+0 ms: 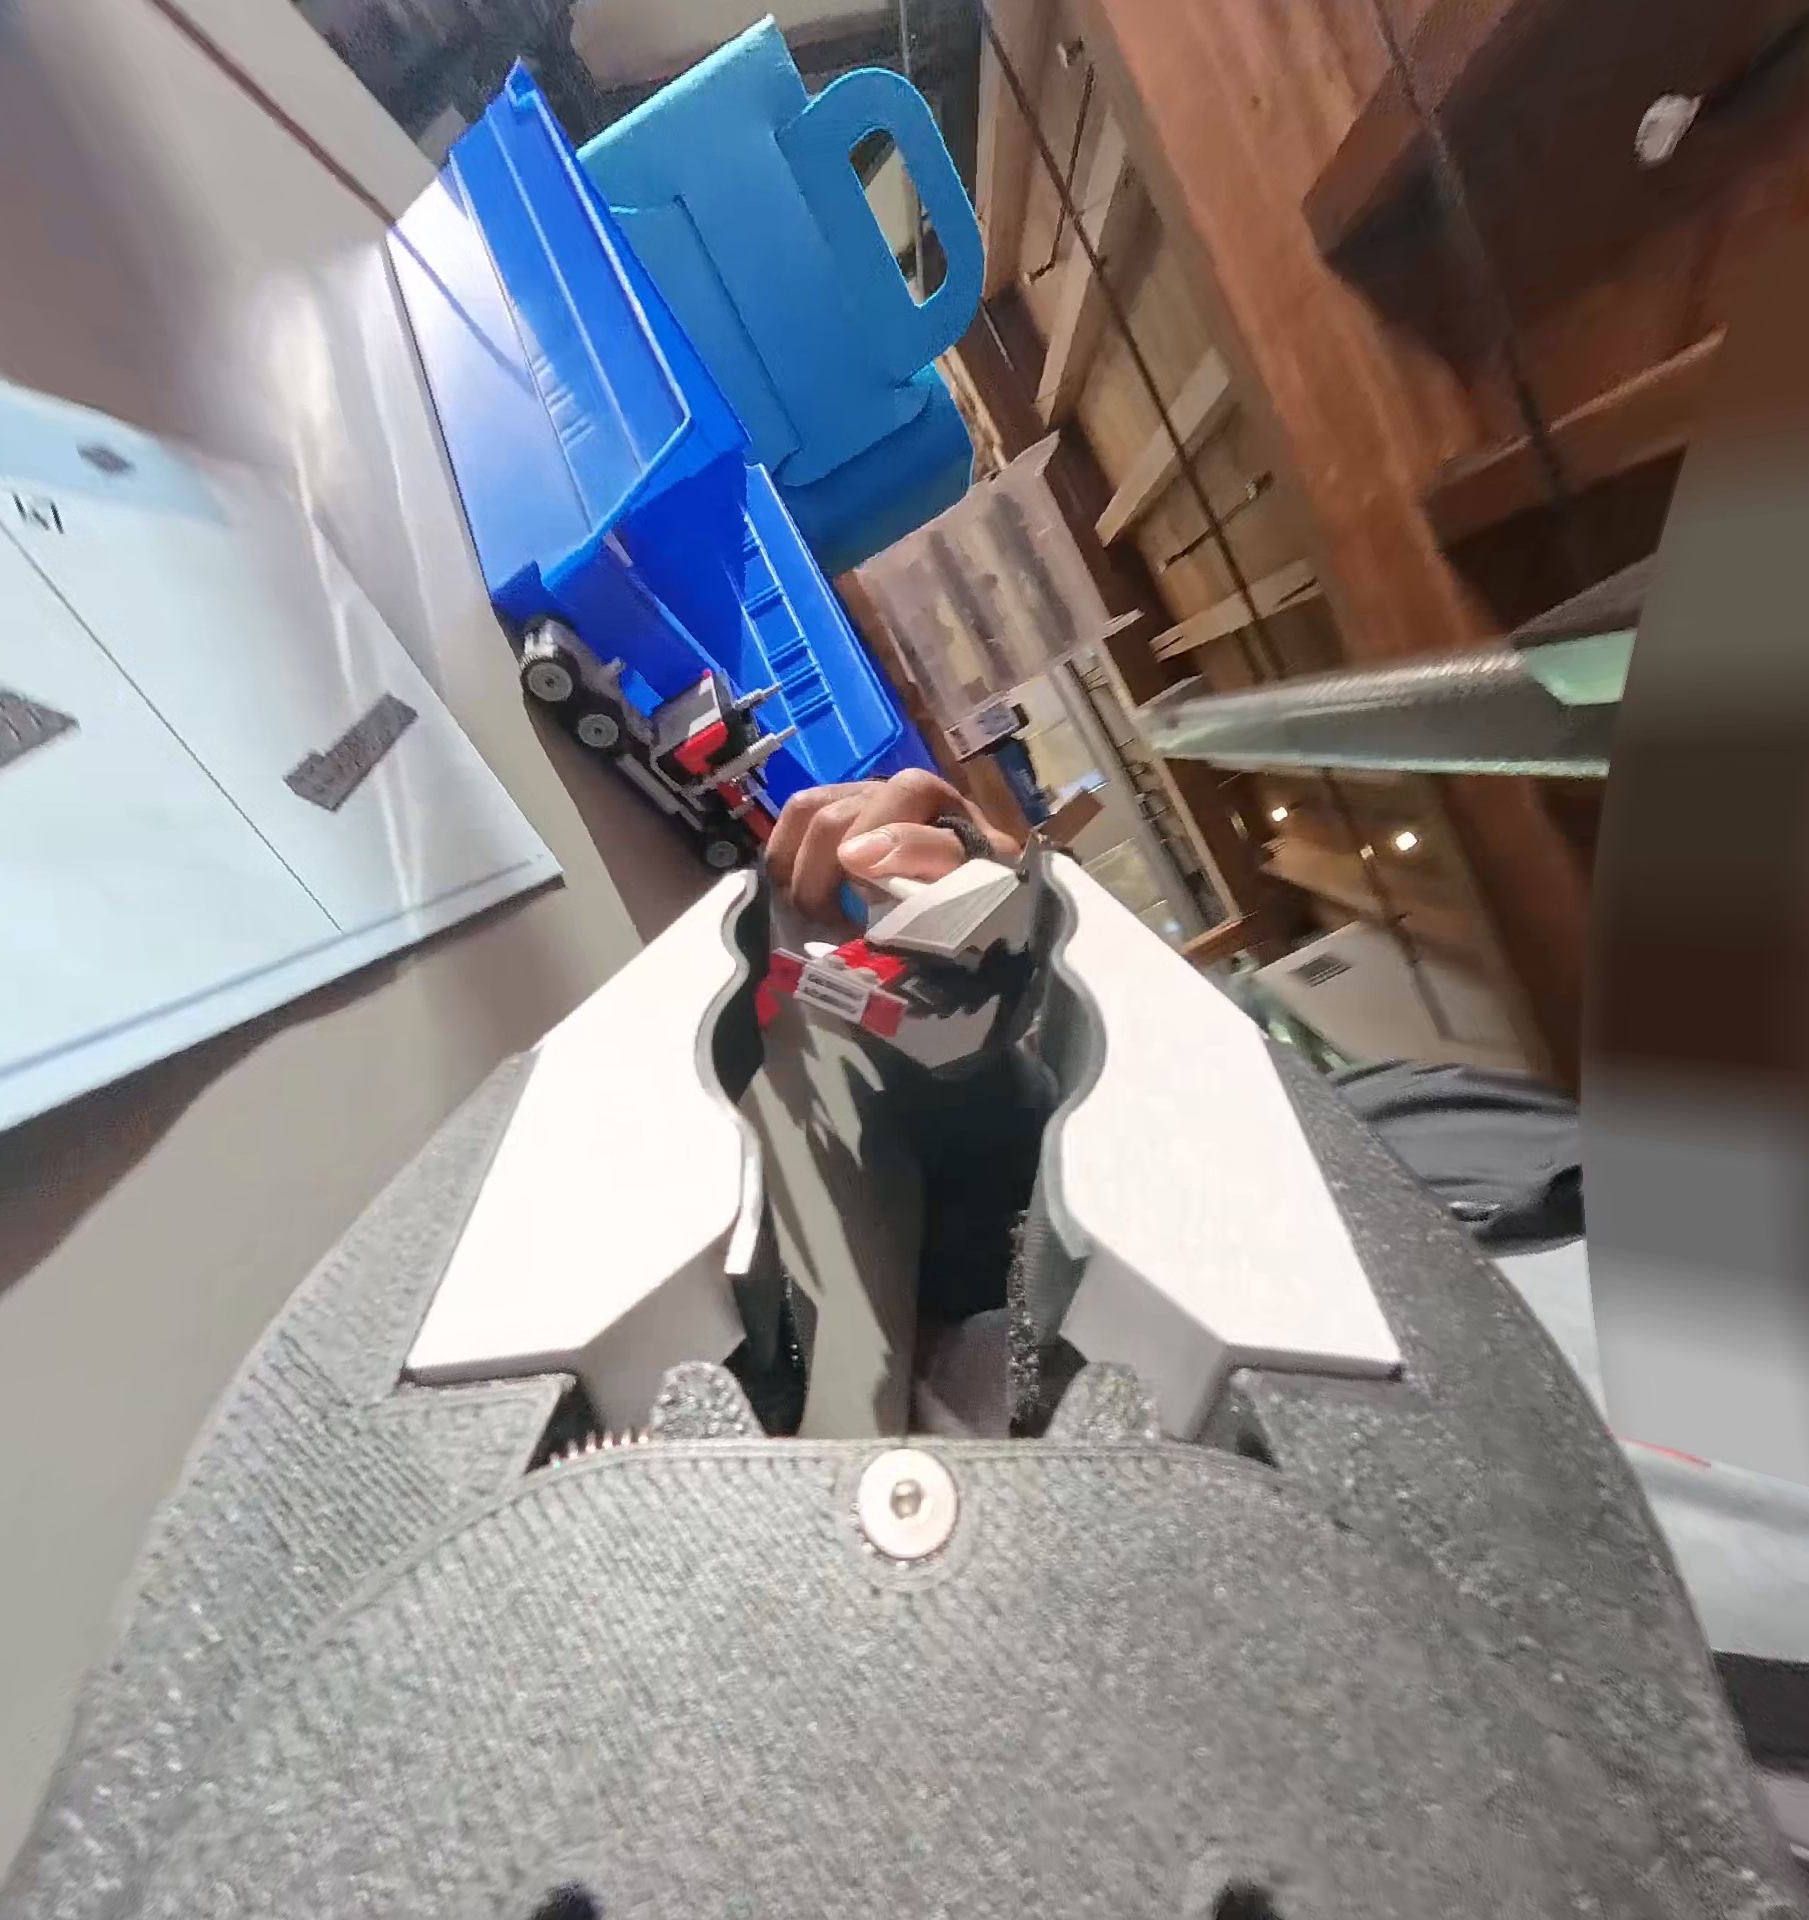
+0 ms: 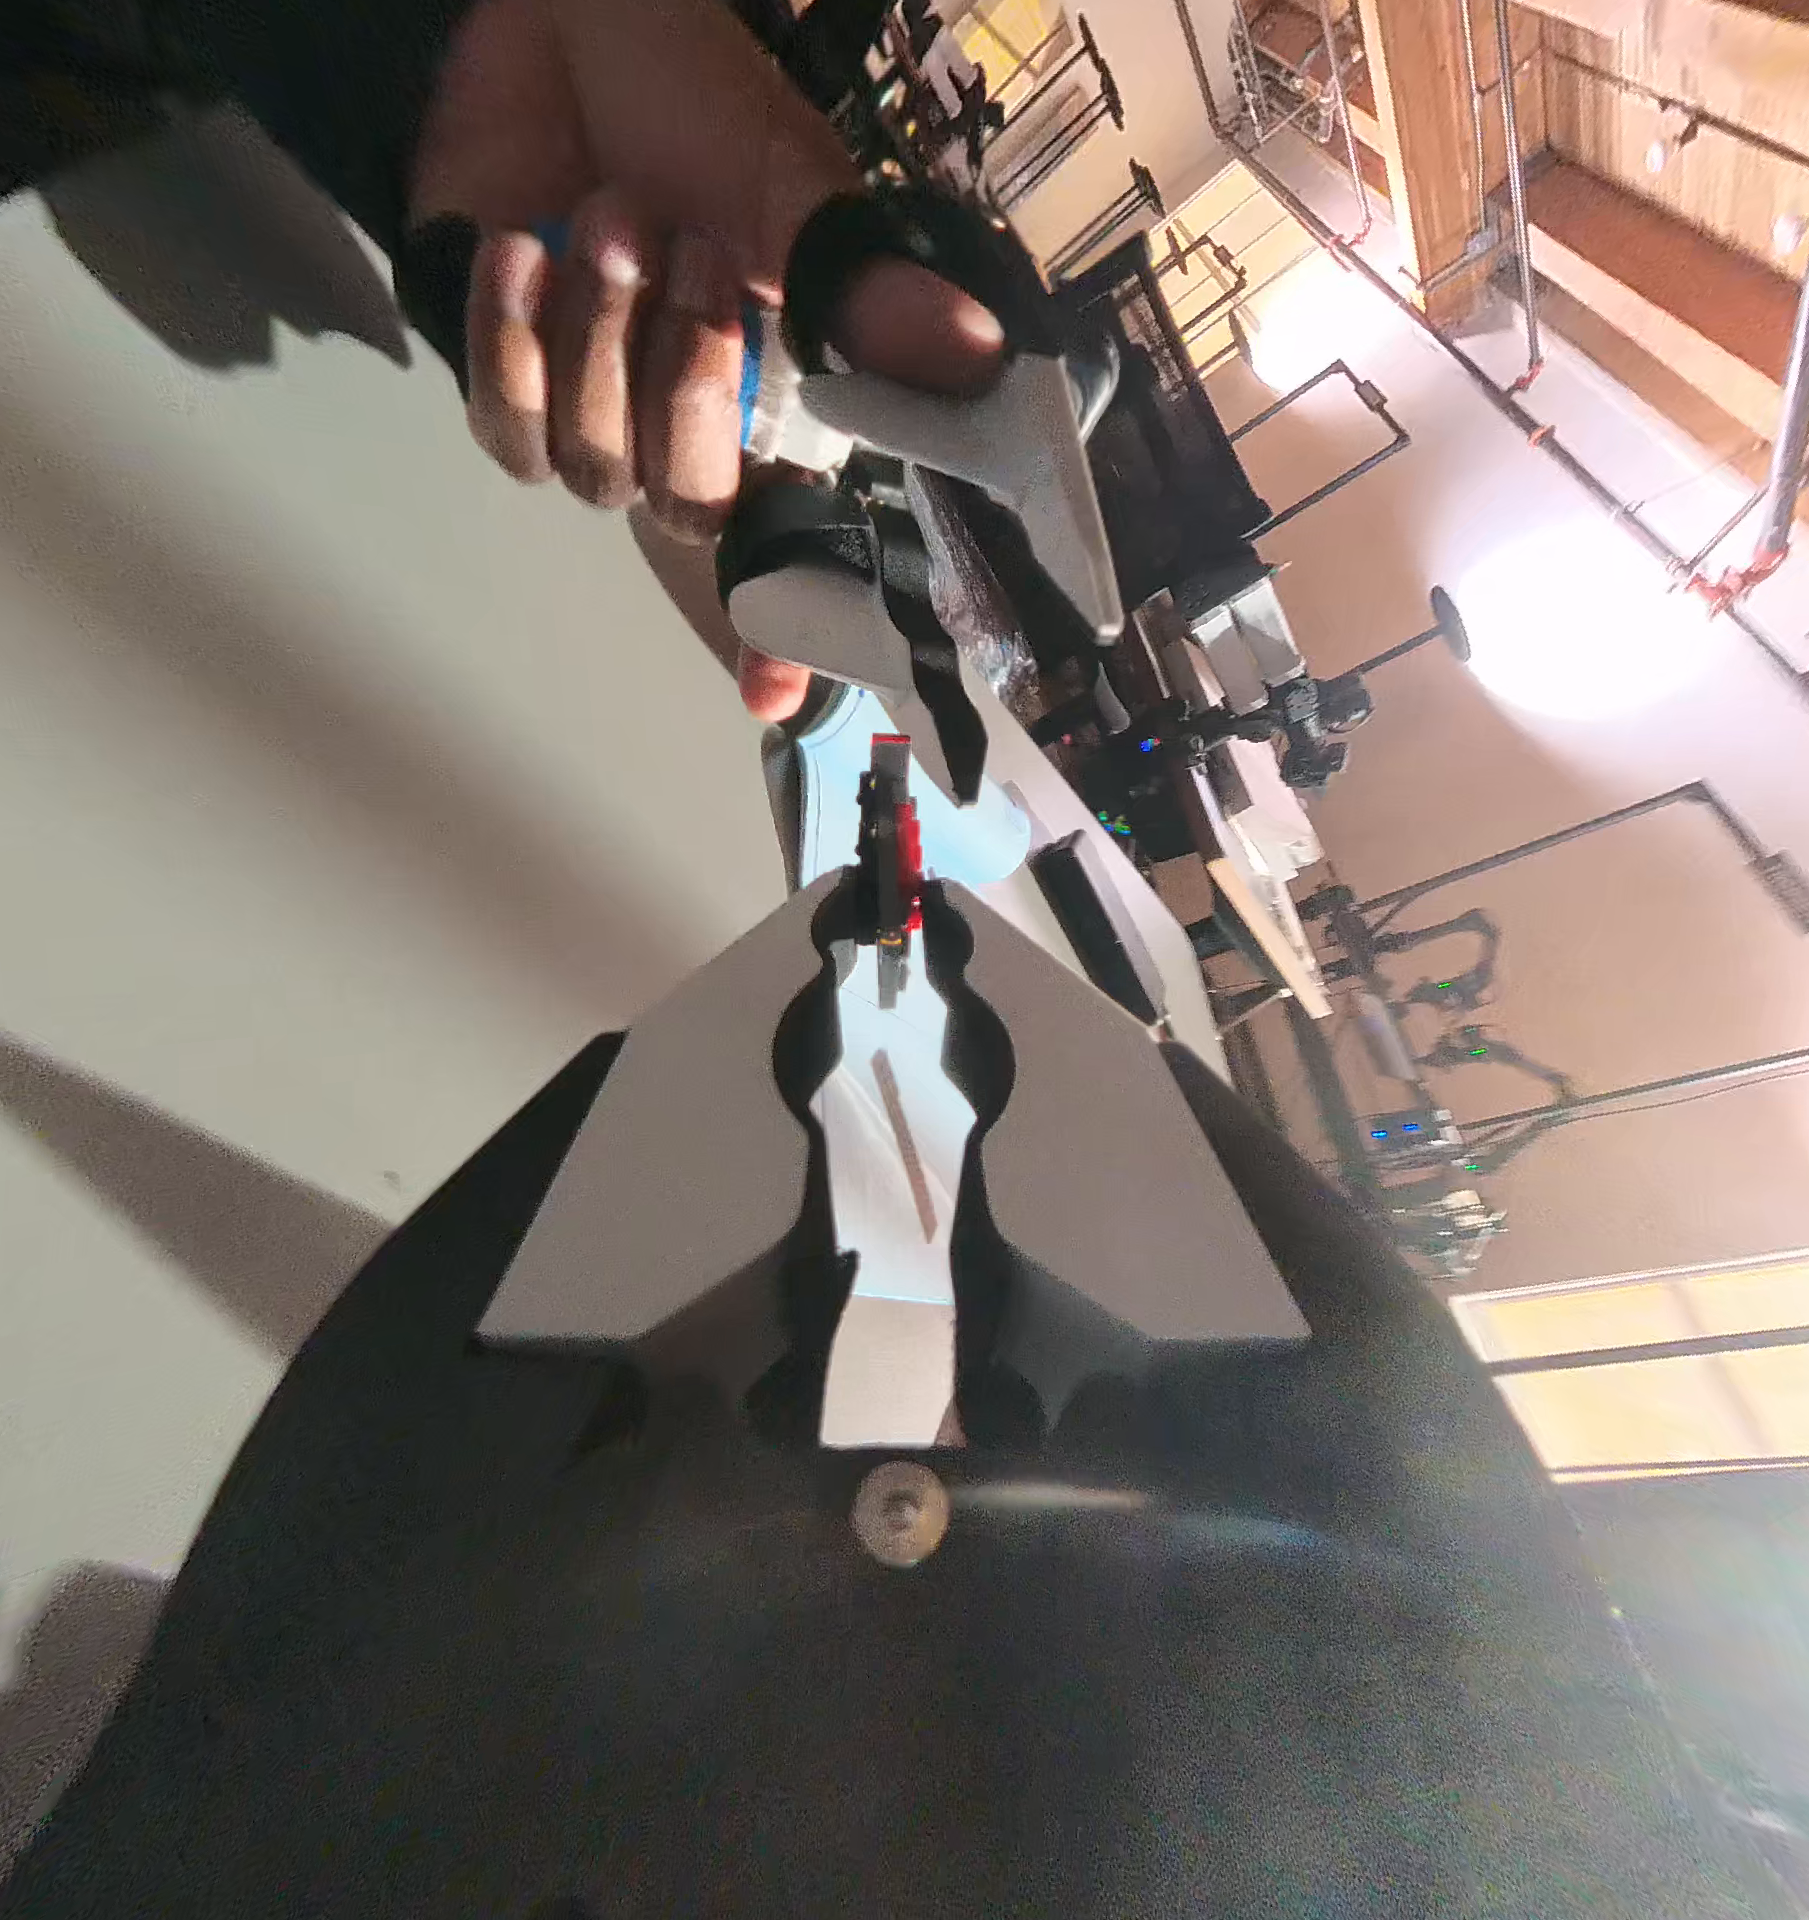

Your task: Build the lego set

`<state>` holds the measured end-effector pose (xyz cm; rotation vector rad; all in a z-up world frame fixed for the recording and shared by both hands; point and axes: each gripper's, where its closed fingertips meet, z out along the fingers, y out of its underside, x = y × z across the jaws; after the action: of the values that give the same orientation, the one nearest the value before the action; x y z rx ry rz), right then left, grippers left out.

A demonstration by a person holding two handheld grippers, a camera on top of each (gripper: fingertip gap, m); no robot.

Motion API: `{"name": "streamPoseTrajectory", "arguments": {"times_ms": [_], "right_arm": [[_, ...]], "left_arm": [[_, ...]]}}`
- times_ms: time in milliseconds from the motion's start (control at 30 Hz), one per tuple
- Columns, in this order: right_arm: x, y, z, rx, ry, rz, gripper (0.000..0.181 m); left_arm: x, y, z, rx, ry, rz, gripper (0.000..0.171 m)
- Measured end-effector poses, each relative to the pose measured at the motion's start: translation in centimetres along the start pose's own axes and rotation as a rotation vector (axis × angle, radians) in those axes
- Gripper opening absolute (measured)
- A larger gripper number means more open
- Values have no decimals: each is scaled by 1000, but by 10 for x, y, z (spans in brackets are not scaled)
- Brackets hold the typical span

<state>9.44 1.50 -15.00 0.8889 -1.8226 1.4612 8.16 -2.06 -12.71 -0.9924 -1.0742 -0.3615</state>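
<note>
The pale tabletop fills the space left of the left gripper's fingers, smooth and matt, with long shadows across it. A glossy instruction booklet lies open there, well out to the left of the fingers. Beyond the fingertips a hard blue plastic bin with ribbed walls stands against a lighter blue felt-like tote with a cut-out handle. Just in front of the bin sits a partly built lego truck, grey wheels, red and black blocks. To the right of the fingers, the room runs off into brown timber shelving and a glass edge, all blurred.

The left gripper's 2 white, wavy-edged fingers stand a moderate gap apart; a small red, white and black lego assembly sits between their tips, but I cannot tell whether they actually pinch it. A hand and the other gripper meet it from beyond.

In the right wrist view, the right gripper has its 2 fingers nearly closed, tips clamped on that same thin red and black lego assembly, seen edge-on and poking forward. Past the tips, a hand grips the opposing tool. Right of the fingers: beige floor, black stands, bright lamp glare.
</note>
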Motion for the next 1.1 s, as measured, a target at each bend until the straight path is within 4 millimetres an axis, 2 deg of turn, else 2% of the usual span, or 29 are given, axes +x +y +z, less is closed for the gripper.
{"name": "streamPoseTrajectory", "arguments": {"times_ms": [133,400,567,633,700,733,867,933,1033,1100], "right_arm": [[-2,0,1,-34,50,-170,14],[2,-4,-4,-62,149,-400,14],[2,-9,-5,-57,172,-468,14],[0,-9,-5,-60,174,-492,14],[2,-10,-5,-61,189,-503,14],[3,-11,-6,-57,200,-502,14],[8,-8,-6,-69,212,-429,25],[12,-5,-9,-60,195,-290,31],[17,-4,-11,-8,132,6,29],[20,-6,-11,21,100,137,28]], "left_arm": [[-2,9,8,-18,58,-117,49],[-12,26,20,-72,18,-150,48],[-6,37,28,-117,51,-148,47],[-1,43,32,-141,74,-144,39],[3,44,33,-141,92,-125,20],[4,43,32,-132,97,-114,19],[6,33,28,-70,120,-117,14],[6,29,26,-47,117,-105,14],[4,26,25,-35,100,-79,14],[5,26,25,-33,104,-71,14]]}}
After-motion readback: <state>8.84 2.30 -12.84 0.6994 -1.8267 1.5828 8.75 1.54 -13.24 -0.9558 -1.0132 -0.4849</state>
